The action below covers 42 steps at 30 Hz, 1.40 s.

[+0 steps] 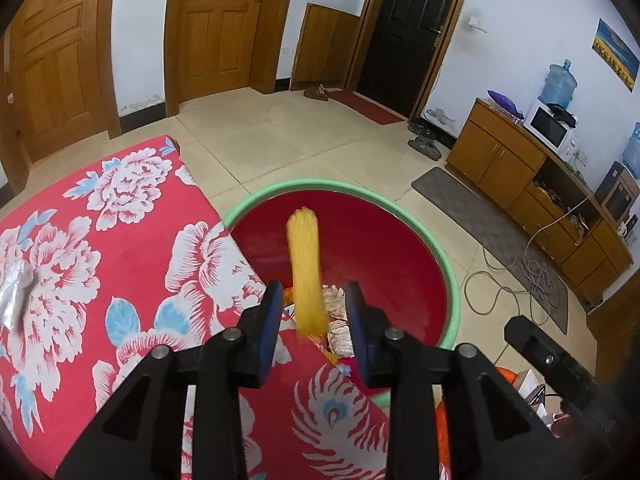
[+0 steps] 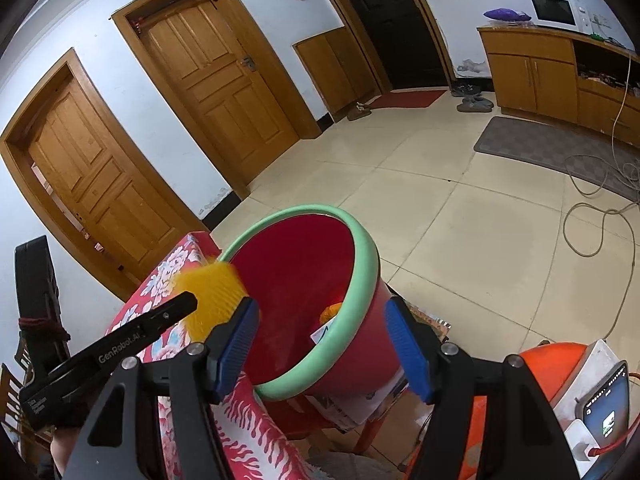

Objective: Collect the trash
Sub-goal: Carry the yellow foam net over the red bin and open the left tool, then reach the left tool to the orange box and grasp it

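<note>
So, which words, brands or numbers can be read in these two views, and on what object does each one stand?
"GenRobot.AI": white print on the black side of the left gripper, in the right wrist view.
A smaller white print lower on the same gripper body: too blurred to read.
Phone screen at the lower right: small marks, too small to read.
Left wrist view: no readable text.

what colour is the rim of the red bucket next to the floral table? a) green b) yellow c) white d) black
a: the red bucket has a pale green rim running all around its mouth, clear in both wrist views.
</note>
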### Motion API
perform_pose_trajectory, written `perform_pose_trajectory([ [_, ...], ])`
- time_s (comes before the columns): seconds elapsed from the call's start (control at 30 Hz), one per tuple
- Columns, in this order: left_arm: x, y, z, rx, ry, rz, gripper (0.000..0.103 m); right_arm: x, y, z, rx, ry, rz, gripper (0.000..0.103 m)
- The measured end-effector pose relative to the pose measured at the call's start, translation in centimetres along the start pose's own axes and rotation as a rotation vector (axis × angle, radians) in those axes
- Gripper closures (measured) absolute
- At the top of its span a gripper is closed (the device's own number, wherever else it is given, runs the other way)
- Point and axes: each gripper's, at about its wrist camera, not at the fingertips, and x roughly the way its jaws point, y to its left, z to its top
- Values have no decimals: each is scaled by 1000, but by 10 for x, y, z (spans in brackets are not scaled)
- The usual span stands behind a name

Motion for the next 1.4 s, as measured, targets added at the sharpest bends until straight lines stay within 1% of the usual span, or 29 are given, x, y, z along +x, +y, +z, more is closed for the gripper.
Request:
perform_pose_trajectory([
  [0.1,-4,2,-2,5,-1,24,71,1,-2,0,5,2,3,34],
  [0.23,-13,12,-1,-23,-9,46,71,0,1,-1,2,4,10,34],
  [0.27,-15,15,-2,-30,-14,51,69,-1,2,-1,-1,5,14,34],
  [0.37,-27,29,-4,-55,-29,85,66,-3,5,-1,-10,4,25,34],
  [0.6,-53,62,-11,-105,-67,156,66,-8,18,-3,-36,4,48,33],
  [0.87,-81,117,-18,-176,-89,272,66,-16,33,-6,-67,11,74,33],
  [1.03,-99,153,-23,-205,-97,359,66,-18,39,-7,-78,14,69,32],
  [1.13,-110,177,-22,-243,-108,410,66,-17,37,-8,-80,19,66,32],
  [1.17,-113,183,-21,-251,-110,421,66,-17,38,-8,-81,21,64,32],
  [1.27,-119,206,-19,-271,-108,483,56,-16,41,-8,-85,25,57,32],
  [1.3,-120,216,-19,-279,-103,504,55,-16,42,-9,-88,26,56,32],
  [1.4,-116,237,-19,-307,-85,536,55,-14,44,-9,-92,29,48,32],
])
